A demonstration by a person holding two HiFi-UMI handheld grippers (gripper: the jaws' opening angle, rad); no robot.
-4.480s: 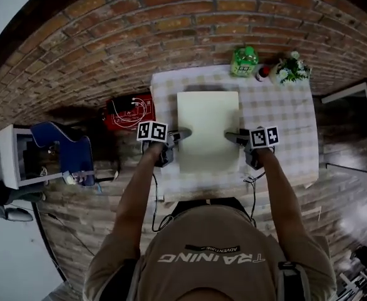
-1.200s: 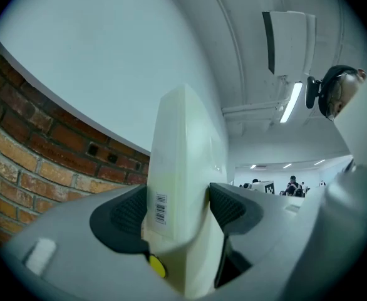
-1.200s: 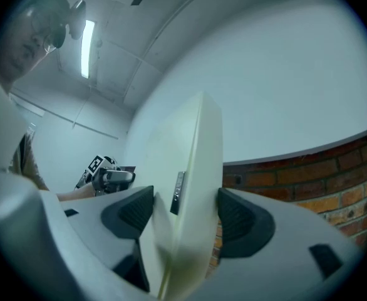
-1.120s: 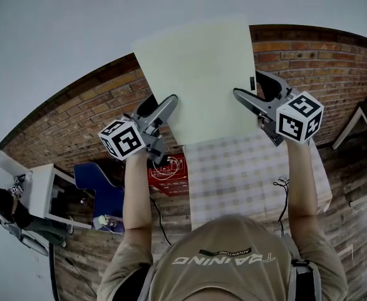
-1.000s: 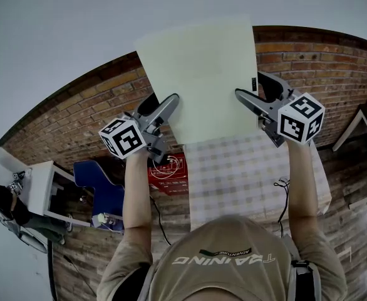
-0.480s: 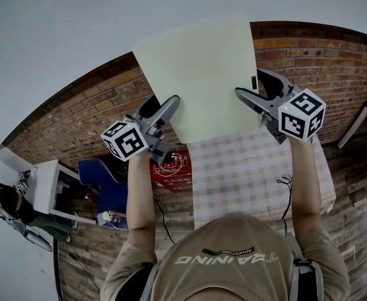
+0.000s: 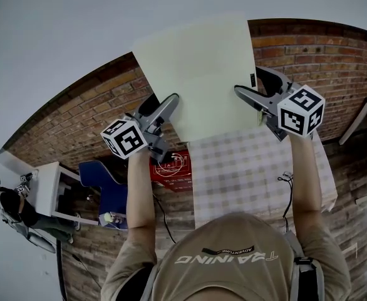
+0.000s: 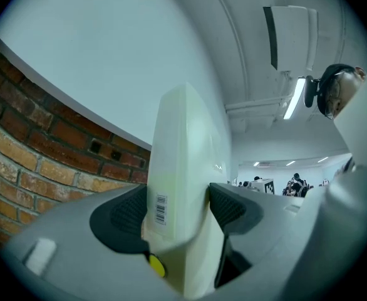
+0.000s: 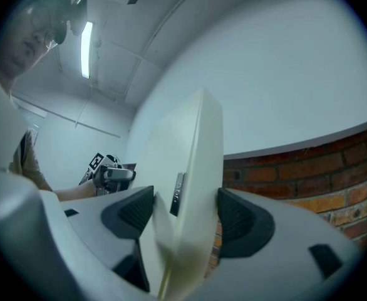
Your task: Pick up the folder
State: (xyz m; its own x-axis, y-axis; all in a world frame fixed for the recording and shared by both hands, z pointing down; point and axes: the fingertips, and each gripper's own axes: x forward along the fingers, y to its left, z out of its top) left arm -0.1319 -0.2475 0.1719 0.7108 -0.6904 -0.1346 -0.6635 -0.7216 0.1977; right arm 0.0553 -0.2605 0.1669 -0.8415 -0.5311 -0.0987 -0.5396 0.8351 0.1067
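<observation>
My left gripper [image 7: 161, 104] clamps the left edge of the pale cream flat folder [image 7: 199, 74] and my right gripper [image 7: 249, 83] clamps the right edge, so the folder sits between them. It is raised clear above the rectangular table with checked cloth [image 7: 252, 168]; in the head view it covers the table's far edge. On the brick floor [image 7: 334, 61], a flat red case [image 7: 170, 165] lies just left of the table. A blue chair [image 7: 105, 184] is further left, then a white box-shaped cabinet [image 7: 49, 190]. A person [image 7: 8, 205] is far left, well apart from the table.
</observation>
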